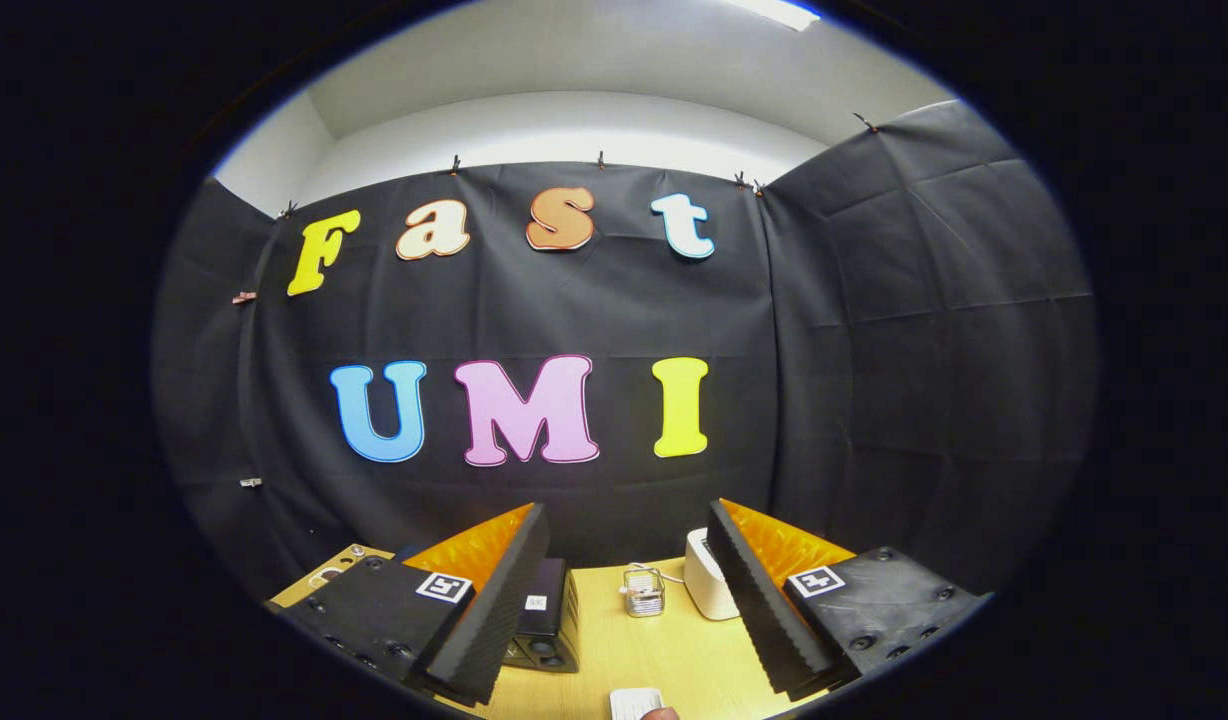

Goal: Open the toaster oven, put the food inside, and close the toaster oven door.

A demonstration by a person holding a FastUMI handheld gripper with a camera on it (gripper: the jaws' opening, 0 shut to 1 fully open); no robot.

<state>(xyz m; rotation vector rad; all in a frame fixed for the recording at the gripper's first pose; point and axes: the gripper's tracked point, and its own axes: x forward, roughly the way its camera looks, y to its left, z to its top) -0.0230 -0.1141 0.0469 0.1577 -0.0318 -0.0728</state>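
The gripper (pixel 629 600) is held level above a yellow wooden table (pixel 664 660), its two fingers pointing at the far wall of black cloth (pixel 624 320). The jaws stand wide apart with nothing between the pads, and each finger carries one square black-and-white marker on its top.

Nearest, between the fingers and below them, one small white object (pixel 635 702) lies on the table; a bit of something reddish brown touches its near right corner, too little of it showing to tell what it is.

Further ahead, just beside the left finger, sits one dark box-shaped appliance (pixel 547 628) with round knobs along its low front; it may be the toaster oven, though the finger hides much of it and its door cannot be made out. In the middle of the gap stands one small wire basket (pixel 644 591), holding what looks like a pale item that is too small to name. To its right, partly behind the right finger, stands one white rounded appliance (pixel 707 575), with a thin cord running from it toward the basket.
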